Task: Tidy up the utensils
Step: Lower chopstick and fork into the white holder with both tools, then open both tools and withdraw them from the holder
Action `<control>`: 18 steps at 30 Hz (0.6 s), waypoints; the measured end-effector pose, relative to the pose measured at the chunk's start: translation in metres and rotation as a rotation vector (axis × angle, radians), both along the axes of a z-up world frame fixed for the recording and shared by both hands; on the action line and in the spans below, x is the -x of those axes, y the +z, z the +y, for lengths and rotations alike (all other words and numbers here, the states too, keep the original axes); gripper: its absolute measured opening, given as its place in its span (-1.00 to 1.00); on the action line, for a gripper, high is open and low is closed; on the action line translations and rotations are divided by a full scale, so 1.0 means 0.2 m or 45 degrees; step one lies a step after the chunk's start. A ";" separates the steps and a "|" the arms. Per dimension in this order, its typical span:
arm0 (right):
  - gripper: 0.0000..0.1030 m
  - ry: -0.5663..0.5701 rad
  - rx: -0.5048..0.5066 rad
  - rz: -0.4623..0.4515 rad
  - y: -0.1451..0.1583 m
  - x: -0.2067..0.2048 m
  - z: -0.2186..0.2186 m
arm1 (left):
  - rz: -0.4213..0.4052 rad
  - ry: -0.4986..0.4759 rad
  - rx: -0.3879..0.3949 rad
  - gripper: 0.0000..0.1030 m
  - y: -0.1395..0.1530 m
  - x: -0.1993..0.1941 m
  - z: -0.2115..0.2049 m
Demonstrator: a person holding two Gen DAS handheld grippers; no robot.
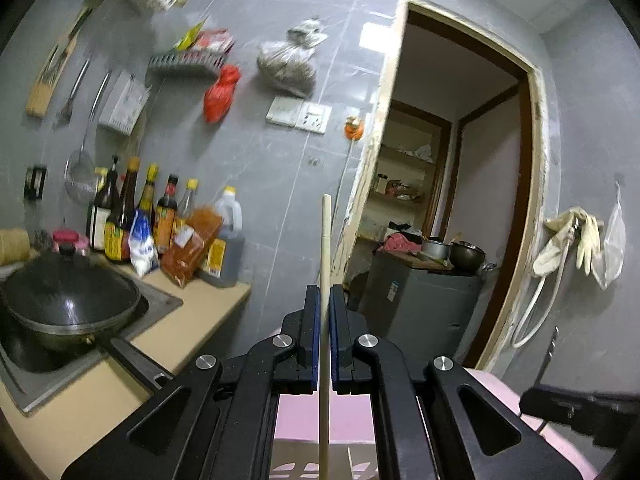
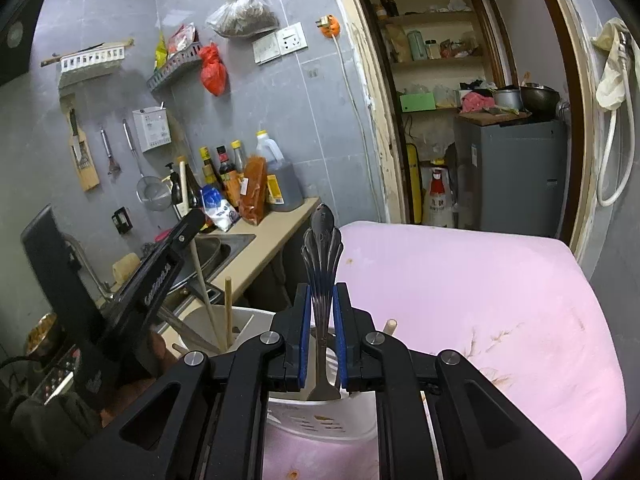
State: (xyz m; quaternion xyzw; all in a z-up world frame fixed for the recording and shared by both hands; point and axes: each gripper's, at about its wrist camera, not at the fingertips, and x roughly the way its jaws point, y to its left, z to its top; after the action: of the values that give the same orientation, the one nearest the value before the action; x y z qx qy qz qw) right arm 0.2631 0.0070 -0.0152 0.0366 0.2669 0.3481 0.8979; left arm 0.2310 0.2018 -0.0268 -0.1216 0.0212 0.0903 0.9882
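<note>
While white holder [image 2: 256, 316] has chopsticks [image 2: 228, 312], R gripper [image 2: 323, 304] clamps spoon [image 2: 322, 256]

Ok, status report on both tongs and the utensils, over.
Left tongs shut on a chopstick. Right tongs shut on a metal spoon, over the white holder. Chopsticks already inside; nothing blocking.

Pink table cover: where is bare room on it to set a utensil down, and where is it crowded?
The pink table cover is bare from the white utensil holder right toward the doorway. Crowded: the holder, with chopsticks, and the counter by the bottles.
</note>
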 end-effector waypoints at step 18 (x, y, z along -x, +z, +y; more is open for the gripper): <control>-0.81 0.014 0.018 -0.007 0.01 0.01 0.01 | 0.072 -0.045 -0.211 -0.95 -0.13 0.02 -0.11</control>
State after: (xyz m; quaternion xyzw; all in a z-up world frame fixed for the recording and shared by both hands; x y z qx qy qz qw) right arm 0.2608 0.0087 -0.0141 0.0278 0.2670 0.3513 0.8970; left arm 0.2262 0.1797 -0.0530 -0.0366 0.0437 0.0776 0.9954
